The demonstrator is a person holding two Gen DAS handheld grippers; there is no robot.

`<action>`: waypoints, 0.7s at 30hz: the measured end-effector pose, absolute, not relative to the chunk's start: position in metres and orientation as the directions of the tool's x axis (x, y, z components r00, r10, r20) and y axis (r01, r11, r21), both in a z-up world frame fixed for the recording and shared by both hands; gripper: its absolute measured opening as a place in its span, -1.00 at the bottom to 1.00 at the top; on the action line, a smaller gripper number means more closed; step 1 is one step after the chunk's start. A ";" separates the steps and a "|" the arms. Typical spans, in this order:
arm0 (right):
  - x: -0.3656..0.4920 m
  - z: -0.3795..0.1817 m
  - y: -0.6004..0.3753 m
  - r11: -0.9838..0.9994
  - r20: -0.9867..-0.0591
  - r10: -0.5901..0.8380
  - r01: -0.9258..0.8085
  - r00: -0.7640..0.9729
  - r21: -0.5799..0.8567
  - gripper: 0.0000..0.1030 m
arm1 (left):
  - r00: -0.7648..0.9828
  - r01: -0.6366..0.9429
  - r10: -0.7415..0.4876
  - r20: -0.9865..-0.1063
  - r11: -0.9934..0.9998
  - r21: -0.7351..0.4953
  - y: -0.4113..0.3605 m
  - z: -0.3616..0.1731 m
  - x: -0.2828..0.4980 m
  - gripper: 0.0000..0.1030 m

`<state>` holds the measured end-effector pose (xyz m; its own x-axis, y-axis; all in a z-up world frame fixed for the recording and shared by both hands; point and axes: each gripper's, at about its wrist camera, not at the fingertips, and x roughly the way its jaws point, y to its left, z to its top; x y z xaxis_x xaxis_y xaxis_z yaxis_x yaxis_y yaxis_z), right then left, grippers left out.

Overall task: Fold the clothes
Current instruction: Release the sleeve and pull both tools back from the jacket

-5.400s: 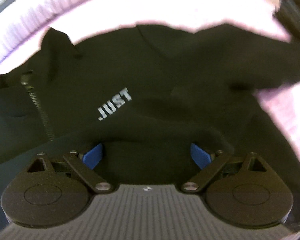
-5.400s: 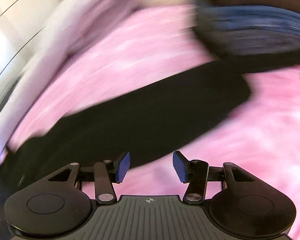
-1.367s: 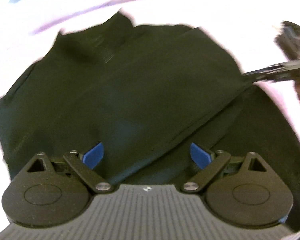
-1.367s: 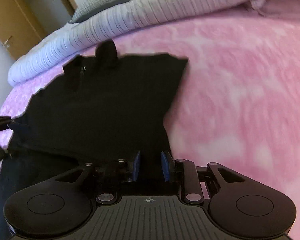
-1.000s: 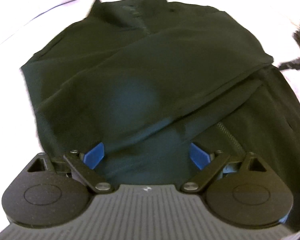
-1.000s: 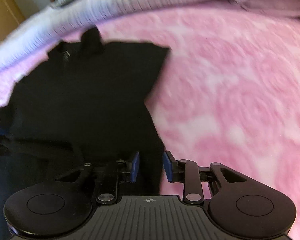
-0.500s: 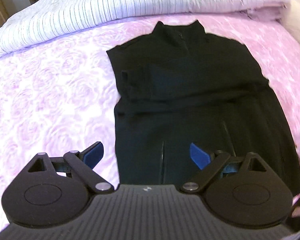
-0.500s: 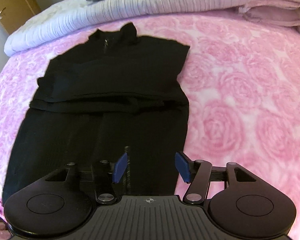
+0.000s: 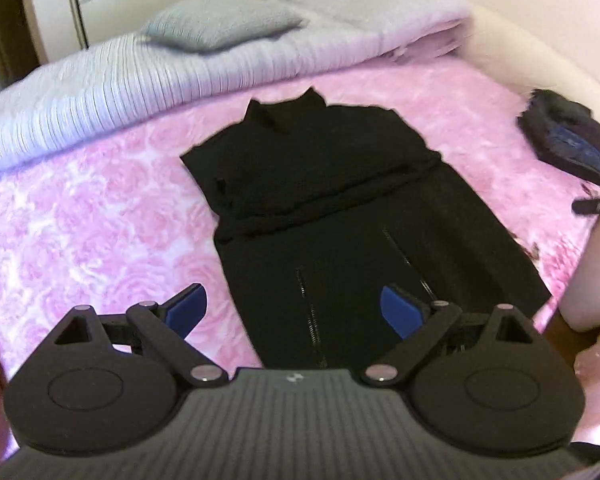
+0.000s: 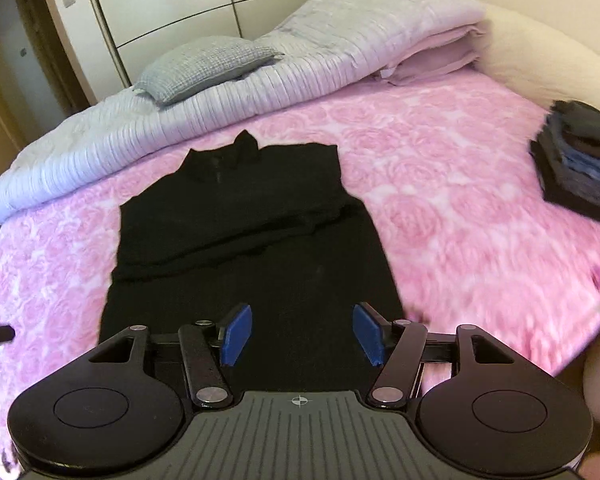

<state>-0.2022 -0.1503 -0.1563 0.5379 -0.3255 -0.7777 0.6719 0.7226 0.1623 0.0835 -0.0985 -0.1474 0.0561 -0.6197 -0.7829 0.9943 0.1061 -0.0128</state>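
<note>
A black zip-up jacket (image 9: 340, 208) lies flat on the pink rose-patterned bedspread (image 9: 100, 216), collar toward the pillows, both sleeves folded across its chest. It also shows in the right wrist view (image 10: 244, 240). My left gripper (image 9: 296, 310) is open and empty, raised above the jacket's near left hem. My right gripper (image 10: 300, 334) is open and empty, raised above the near hem. Neither touches the cloth.
A stack of folded dark and blue clothes (image 10: 580, 160) sits at the bed's right side, also in the left wrist view (image 9: 564, 144). A folded lilac quilt (image 10: 220, 92) with a grey pillow (image 10: 204, 66) lies at the bed's head. Wardrobe doors stand behind.
The right gripper let go of the sleeve and opened. Both grippers pulled back and up from the jacket, so the whole bed shows now.
</note>
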 end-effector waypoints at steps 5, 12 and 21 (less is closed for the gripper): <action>-0.214 -0.136 -0.081 0.751 -0.804 -0.326 0.653 0.497 0.099 0.18 | 0.054 0.998 -0.625 -0.779 0.062 0.019 -0.056 -0.127 0.094 0.79; -0.224 -0.127 -0.038 0.808 -0.838 -0.336 0.589 0.430 -0.021 0.19 | 0.037 0.997 -0.616 -0.787 -0.030 0.070 -0.030 -0.132 0.078 0.80; -0.232 -0.118 -0.028 0.808 -0.845 -0.371 0.583 0.384 -0.089 0.19 | 0.022 0.995 -0.593 -0.805 -0.066 0.075 -0.025 -0.139 0.056 0.80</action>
